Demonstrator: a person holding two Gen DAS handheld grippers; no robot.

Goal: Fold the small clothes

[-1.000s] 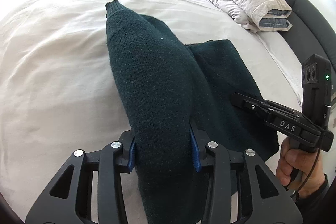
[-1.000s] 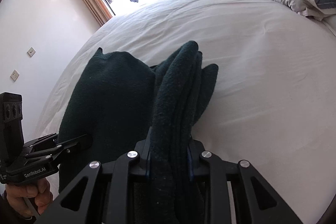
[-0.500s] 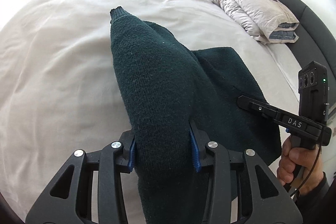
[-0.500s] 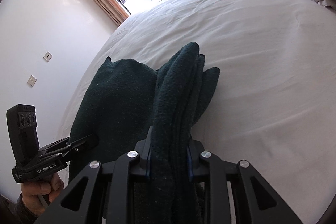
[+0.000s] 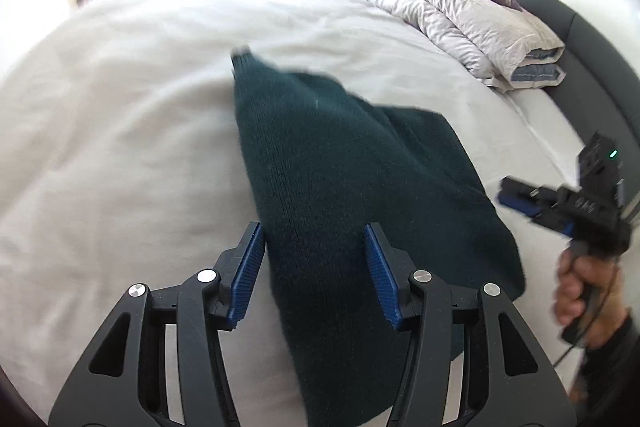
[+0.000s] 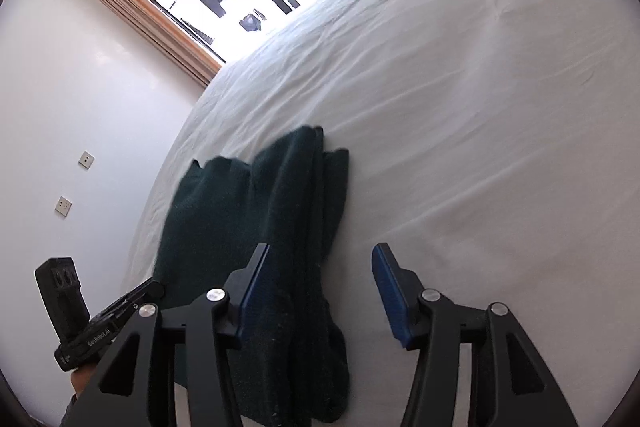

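A dark green knitted sweater (image 5: 340,187) lies folded on the white bed (image 5: 120,147). In the left wrist view my left gripper (image 5: 314,275) is open, its blue pads either side of the sweater's near edge, apart from it. In the right wrist view my right gripper (image 6: 320,287) is open above the sweater (image 6: 280,227), whose folded stack runs past its left finger. The right gripper (image 5: 520,199) also shows at the right of the left view, open. The left gripper (image 6: 152,293) shows at the lower left of the right view.
A folded grey duvet (image 5: 460,15) with purple and yellow pillows lies at the bed's head by a dark headboard (image 5: 592,75). A window with curtains (image 6: 168,23) is beyond the bed. A white wall with sockets (image 6: 64,205) stands at the left.
Both grippers have opened and let go of the sweater. Both have pulled back from it, and the sweater now lies flat on the bed.
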